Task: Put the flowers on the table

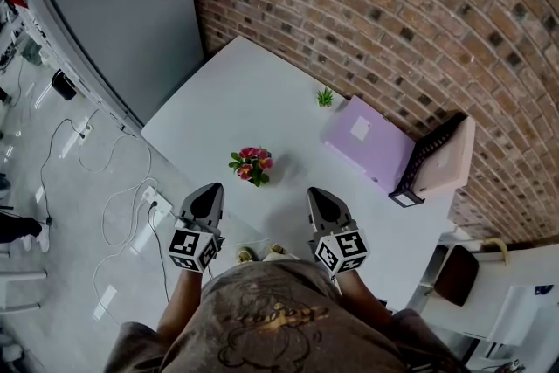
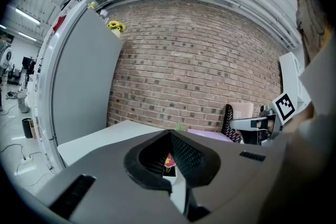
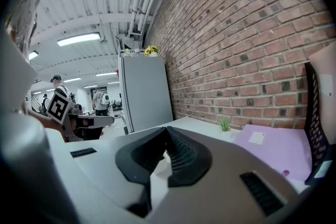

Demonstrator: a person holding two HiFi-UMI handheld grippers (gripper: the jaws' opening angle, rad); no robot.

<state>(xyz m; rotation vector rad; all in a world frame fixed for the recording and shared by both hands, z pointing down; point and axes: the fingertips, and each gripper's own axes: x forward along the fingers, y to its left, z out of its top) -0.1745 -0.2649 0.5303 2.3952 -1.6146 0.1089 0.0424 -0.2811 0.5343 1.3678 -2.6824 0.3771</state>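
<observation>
You're hovering left gripper (image 1: 210, 189) & right gripper (image 1: 315, 193), fingers shut, empty; flowers (image 1: 251, 164) sitting on surface (image 1: 227, 96). Withdraw w/o nudging.

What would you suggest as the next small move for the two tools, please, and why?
Probably just ease both back towards the person. The pink flowers already stand on the white table, apart from the left tool and the right tool, which are both shut and empty, so nothing seems left to place.
</observation>
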